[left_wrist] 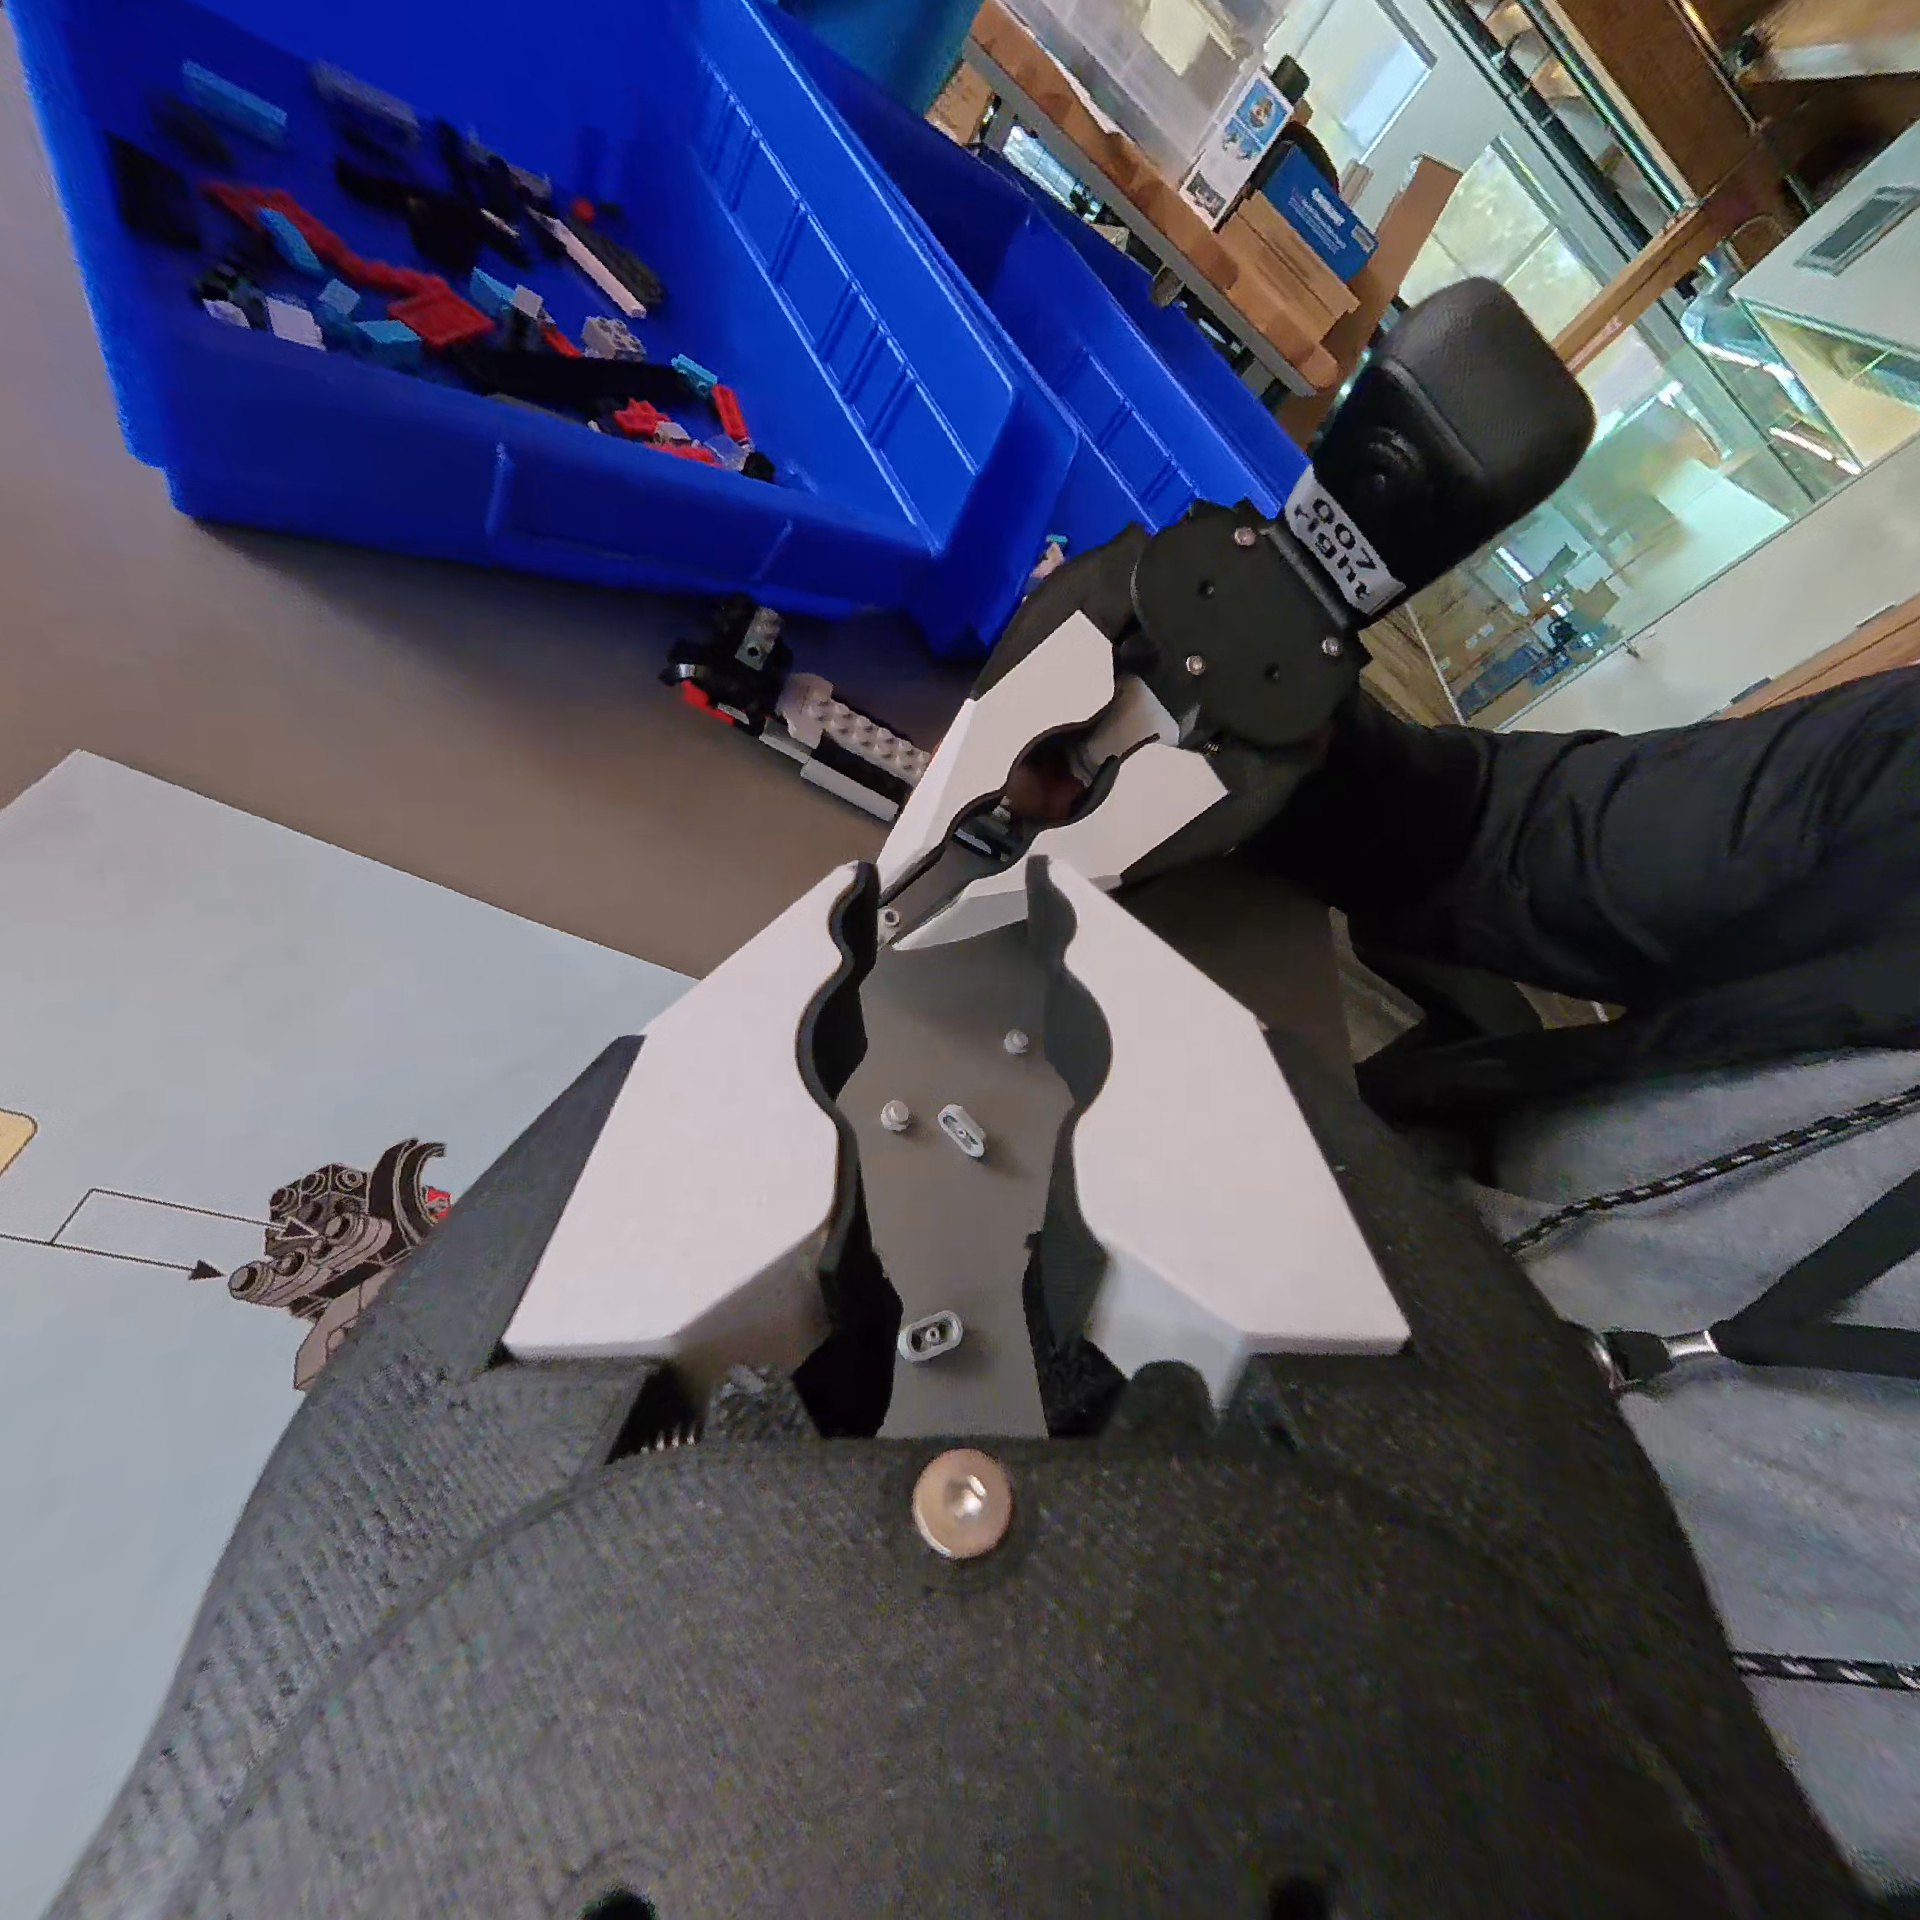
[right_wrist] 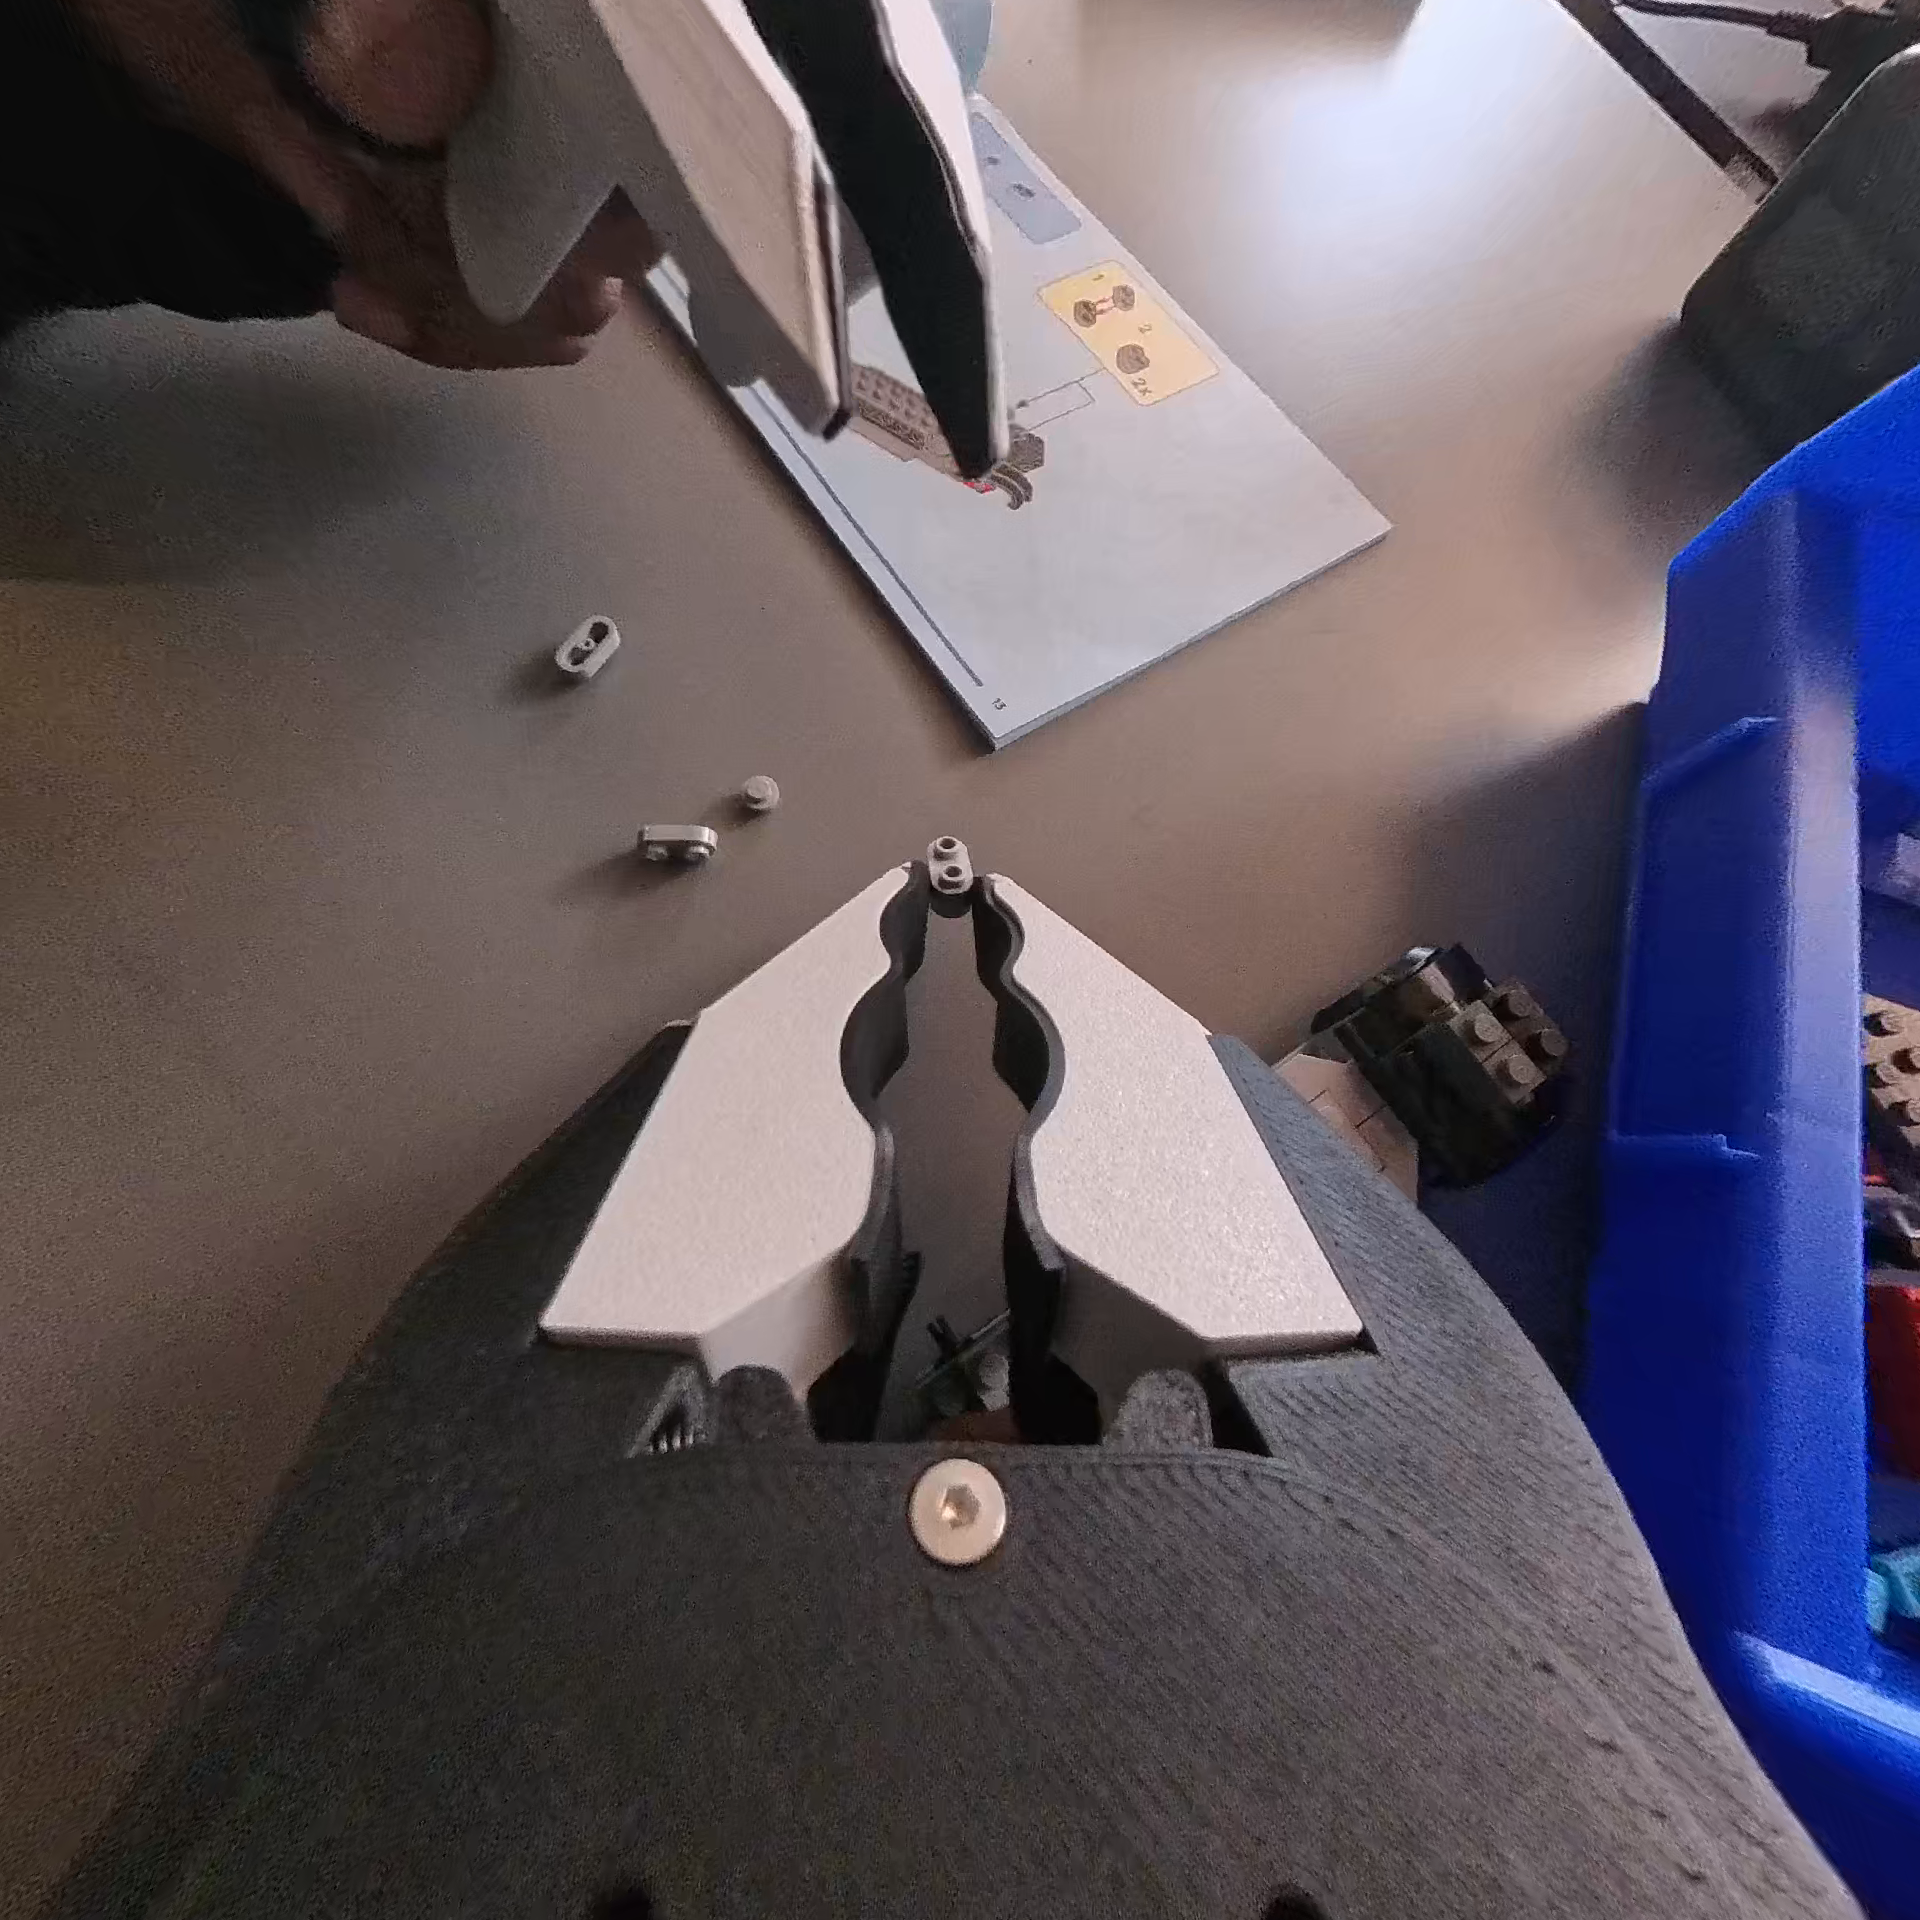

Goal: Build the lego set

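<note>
My right tongs point(right_wrist: 948, 883) are closed on a tiny grey piece point(right_wrist: 948, 862), pinched only at the very tips. My left tongs point(left_wrist: 951, 883) stand open and hold nothing; they hang above the tabletop point(right_wrist: 260, 935), near the manual point(right_wrist: 1091, 582).

I judge the piece very light, stiff and smooth, so it may twist or pop out if I squeeze unevenly. The grip is on its lower part and the top studs stay free, which seems right for pressing it on. 3 more grey bits lie loose on the tabletop: a small plate point(right_wrist: 677, 842) and a round stud point(right_wrist: 761, 794) just beside each other, and an oval link point(right_wrist: 587, 644) farther off. They are flat and low, so I would take each by its long sides with the tips.

The half-built model point(left_wrist: 800, 717) sits beside the blue bin point(left_wrist: 582, 499), but in the right view my own tool cuts it off. The spare bricks point(left_wrist: 436, 301) in the bin overlap, and I cannot tell their shapes. The manual page is partly hidden behind the left tongs.
</note>
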